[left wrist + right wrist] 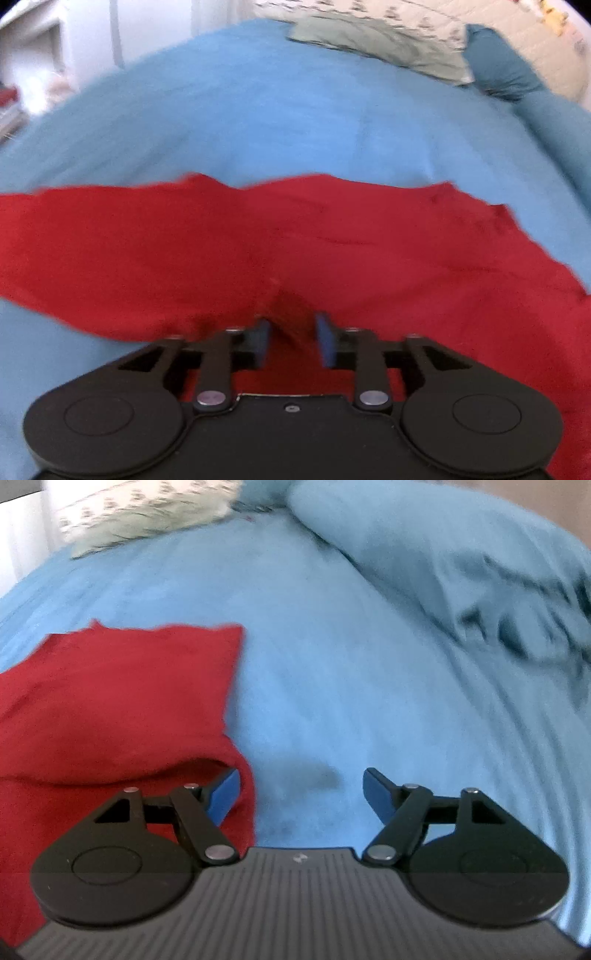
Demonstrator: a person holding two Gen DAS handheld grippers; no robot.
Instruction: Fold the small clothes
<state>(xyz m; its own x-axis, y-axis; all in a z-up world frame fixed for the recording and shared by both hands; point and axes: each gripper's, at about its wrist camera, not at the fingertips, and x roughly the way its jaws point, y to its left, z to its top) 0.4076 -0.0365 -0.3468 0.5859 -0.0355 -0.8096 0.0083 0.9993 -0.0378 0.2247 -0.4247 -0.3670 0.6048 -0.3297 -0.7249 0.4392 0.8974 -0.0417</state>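
A red garment (pixel 258 240) lies spread across a blue bed sheet (pixel 258 110). My left gripper (pixel 293 332) sits low over its near edge. The jaws stand partly apart, with a raised fold of the red cloth in the gap, and the blue pads do not visibly press on it. In the right wrist view the red garment (pixel 110 701) fills the left side, its right edge folded over. My right gripper (pixel 301 786) is wide open over bare blue sheet (pixel 332 664), holding nothing. Its left fingertip (pixel 225 794) overlaps the garment's right edge.
A pale patterned pillow (pixel 388 44) lies at the head of the bed, seen too in the right wrist view as the pillow (pixel 140 517). A bunched blue cover (pixel 443 561) rises at the far right. White furniture (pixel 37 55) stands beyond the bed's left side.
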